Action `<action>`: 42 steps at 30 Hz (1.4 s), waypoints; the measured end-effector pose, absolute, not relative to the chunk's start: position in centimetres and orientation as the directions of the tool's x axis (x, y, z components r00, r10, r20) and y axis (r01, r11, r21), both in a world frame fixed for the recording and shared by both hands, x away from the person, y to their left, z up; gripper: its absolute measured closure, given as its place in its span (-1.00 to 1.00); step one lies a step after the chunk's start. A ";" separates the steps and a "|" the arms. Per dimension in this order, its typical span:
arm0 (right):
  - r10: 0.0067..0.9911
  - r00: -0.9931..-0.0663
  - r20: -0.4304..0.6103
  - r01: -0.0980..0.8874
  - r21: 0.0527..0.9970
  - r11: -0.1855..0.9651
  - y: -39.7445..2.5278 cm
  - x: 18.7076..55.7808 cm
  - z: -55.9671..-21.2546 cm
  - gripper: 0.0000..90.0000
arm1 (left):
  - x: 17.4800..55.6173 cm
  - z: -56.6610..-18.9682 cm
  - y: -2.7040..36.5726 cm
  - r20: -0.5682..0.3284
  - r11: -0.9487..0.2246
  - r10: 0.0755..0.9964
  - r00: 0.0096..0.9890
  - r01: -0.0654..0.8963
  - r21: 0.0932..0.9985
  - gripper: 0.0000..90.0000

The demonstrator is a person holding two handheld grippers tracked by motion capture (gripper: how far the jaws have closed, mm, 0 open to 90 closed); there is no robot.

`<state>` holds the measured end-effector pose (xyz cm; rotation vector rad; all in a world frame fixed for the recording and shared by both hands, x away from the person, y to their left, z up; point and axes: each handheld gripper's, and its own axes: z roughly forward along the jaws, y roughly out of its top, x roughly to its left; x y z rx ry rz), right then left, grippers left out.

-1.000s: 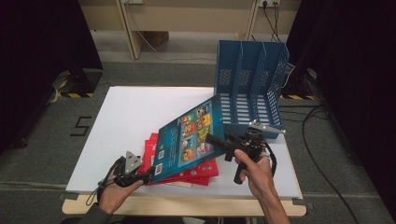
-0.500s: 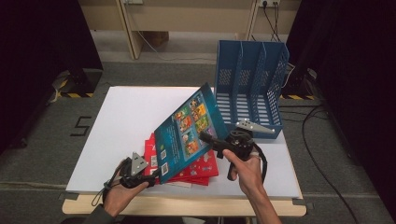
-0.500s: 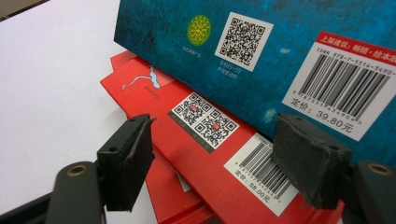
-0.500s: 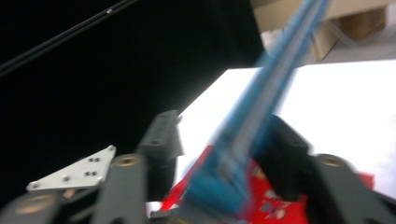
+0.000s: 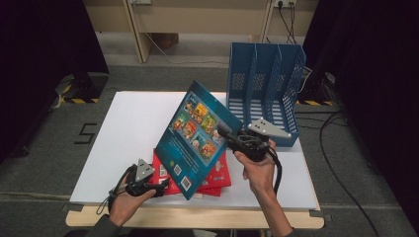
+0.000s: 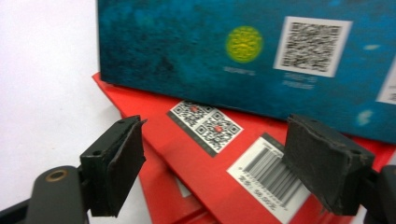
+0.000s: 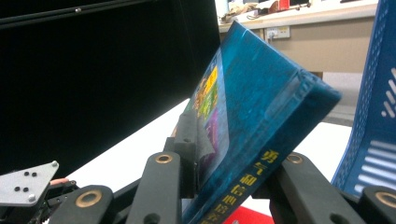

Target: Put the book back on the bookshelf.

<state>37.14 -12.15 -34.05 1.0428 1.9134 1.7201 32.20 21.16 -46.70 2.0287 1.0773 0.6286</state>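
now the blue picture book [image 5: 197, 136] is held tilted up on edge above the stack of red books [image 5: 216, 177], its lower corner near the front of the white table [image 5: 128, 128] and its cover of small coloured pictures turned toward the left. it is clamped at its spine edge by the right gripper [image 5: 228, 135], whose jaws are closed on the blue picture book; in the right gripper view the spine with yellow characters [image 7: 252, 182] is seen pinched between the two black jaws. the left gripper [image 5: 160, 187] is held low at the front left of the red stack, its jaws spread apart with nothing between them; in the left gripper view a barcode label [image 6: 268, 175] and a qr label [image 6: 205, 126] on the top red book are seen just beyond the pads. behind the right gripper, a blue file rack [image 5: 267, 89] is stood at the table's far right.
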 end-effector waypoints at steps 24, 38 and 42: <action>0.703 -0.709 0.059 0.121 0.992 0.038 -13.0 35.6 -32.0 0.71 | 35.4 -47.8 28.3 0.012 -0.242 0.932 0.363 0.594 0.768 -0.58; 0.688 -0.720 0.089 0.174 0.983 0.055 -11.6 35.9 -35.4 0.66 | 35.8 -48.9 28.9 0.041 -0.274 0.932 0.361 0.625 0.731 -0.58; 0.685 -0.722 0.098 0.185 0.981 0.054 -11.1 36.0 -36.3 0.66 | 35.8 -49.1 28.9 0.044 -0.288 0.927 0.372 0.632 0.719 -0.58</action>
